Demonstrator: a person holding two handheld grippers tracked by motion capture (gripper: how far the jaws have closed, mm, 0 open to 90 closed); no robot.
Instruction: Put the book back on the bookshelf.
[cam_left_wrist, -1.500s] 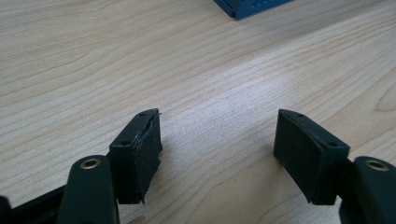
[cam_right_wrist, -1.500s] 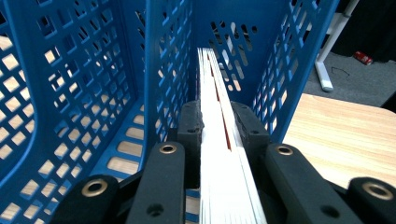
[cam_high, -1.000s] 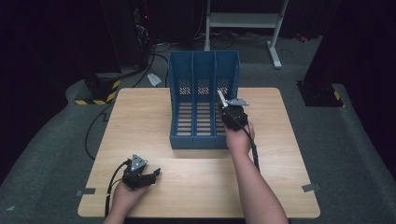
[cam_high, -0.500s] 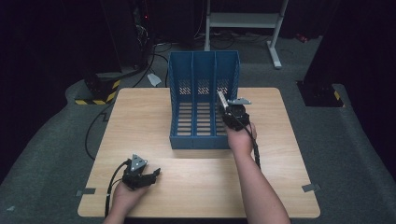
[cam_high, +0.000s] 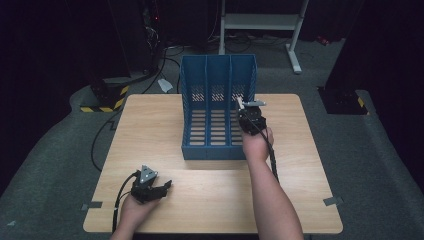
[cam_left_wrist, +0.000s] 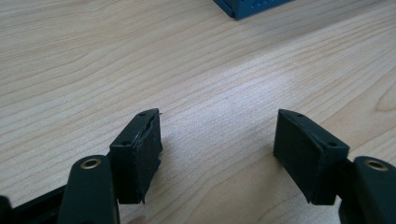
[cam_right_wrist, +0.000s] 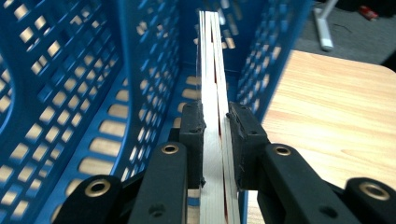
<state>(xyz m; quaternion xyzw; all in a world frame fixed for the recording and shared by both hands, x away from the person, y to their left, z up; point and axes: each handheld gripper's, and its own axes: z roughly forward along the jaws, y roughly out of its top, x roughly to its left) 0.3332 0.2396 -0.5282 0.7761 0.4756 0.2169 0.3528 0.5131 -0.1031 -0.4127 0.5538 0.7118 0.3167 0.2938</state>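
Note:
A blue three-slot file rack stands at the middle back of the wooden table. My right gripper is at the rack's right slot, shut on a thin pale book held edge-on. In the right gripper view the pads press both sides of the book, which reaches into the blue slot; these jaws have just closed a little further on it. My left gripper rests on the table near the front left edge. Its jaws stand open over bare wood.
A white metal stand and a black base with yellow stripes sit on the dark floor behind the table. Cables run on the floor at the back left. A corner of the rack shows far ahead of the left gripper.
The right hand with the book has shifted only slightly at the rack's right slot. The left hand has not moved.

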